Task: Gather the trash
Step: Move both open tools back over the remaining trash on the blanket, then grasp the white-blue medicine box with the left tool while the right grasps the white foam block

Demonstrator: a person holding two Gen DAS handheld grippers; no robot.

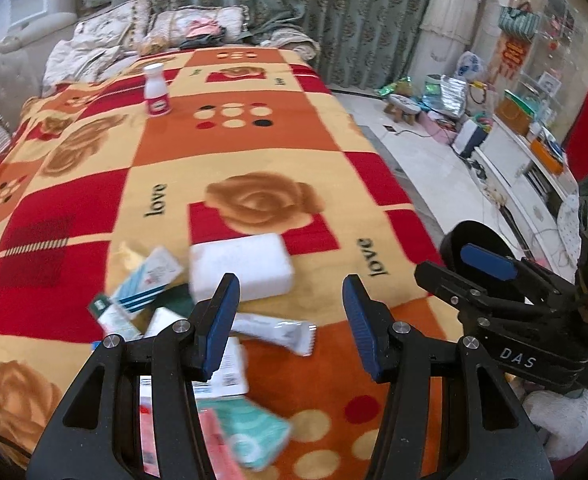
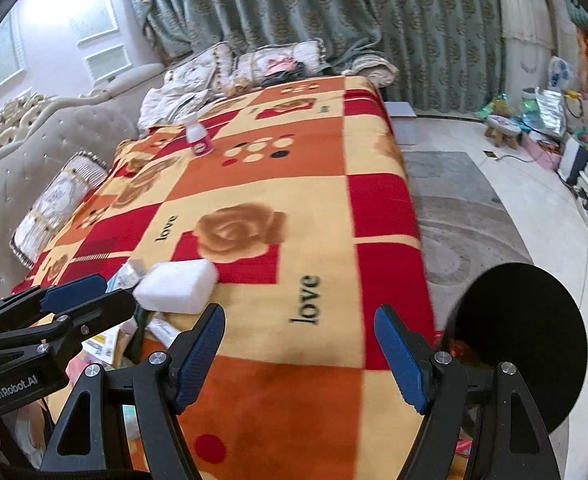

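Note:
A pile of trash lies on the patterned blanket [image 1: 253, 152]: a white foam block [image 1: 241, 268], a white sachet [image 1: 277, 332], a blue-striped box [image 1: 149, 280], a teal packet [image 1: 249, 428] and several other cartons. My left gripper [image 1: 289, 324] is open and empty just above the sachet. My right gripper [image 2: 300, 358] is open and empty over the blanket [image 2: 294, 208], right of the foam block [image 2: 177, 286]. A black round bin [image 2: 522, 344] stands at the blanket's right edge, also in the left wrist view [image 1: 474, 244]. A white bottle [image 1: 156, 90] stands far back.
A sofa back [image 2: 33, 148] and cushions [image 2: 57, 204] run along the left. Green curtains [image 1: 334, 12] hang behind. A grey rug [image 2: 462, 216] lies on the floor to the right. A small stool [image 1: 404, 106] and clutter sit by a white cabinet [image 1: 526, 184].

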